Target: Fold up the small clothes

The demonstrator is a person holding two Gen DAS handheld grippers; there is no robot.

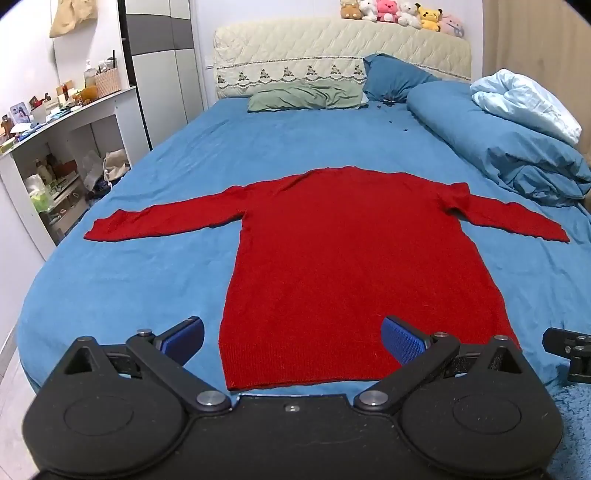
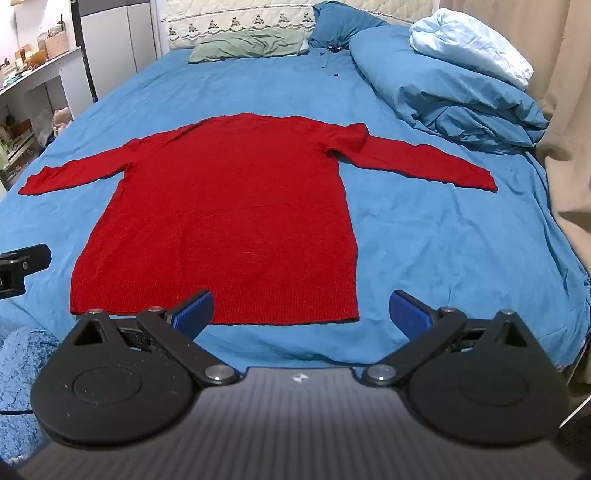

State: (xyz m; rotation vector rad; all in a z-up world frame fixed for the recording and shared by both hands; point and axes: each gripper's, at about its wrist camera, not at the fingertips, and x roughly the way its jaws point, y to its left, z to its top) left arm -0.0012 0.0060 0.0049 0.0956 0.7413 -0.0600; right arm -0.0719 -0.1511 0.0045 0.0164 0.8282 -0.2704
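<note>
We saw the red long-sleeved knitted sweater (image 1: 347,266) lying flat on the bed's blue sheet (image 1: 129,280), its ribbed hem toward us and its neck toward the headboard, both sleeves spread out to the sides. The sleeve on the right bunched slightly at the shoulder; the rest lay smooth.

Our left gripper (image 1: 293,338) hovered just before the hem with its blue-padded fingers (image 1: 404,341) spread wide and nothing between them — one pad over the sheet beside the sweater's left edge, the other over the red knit. Our right gripper (image 2: 301,312) hung likewise at the hem's right corner, its fingers (image 2: 194,310) parted and empty, one pad over the ribbing and the other over bare sheet. Whether the pads touched the cloth we could not tell. Each gripper showed as a black edge in the other's view.

Farther up the bed lay a flat sage-green pillow (image 1: 306,96) and a dark blue pillow (image 1: 395,75) against the cream quilted headboard (image 1: 340,48), with a row of plush toys (image 1: 402,14) along its top. A rolled blue duvet with a pale blue lining (image 1: 506,136) ran down the right side. To the left stood a white shelf unit (image 1: 62,122) cluttered with bottles and boxes — a woven basket among them.
</note>
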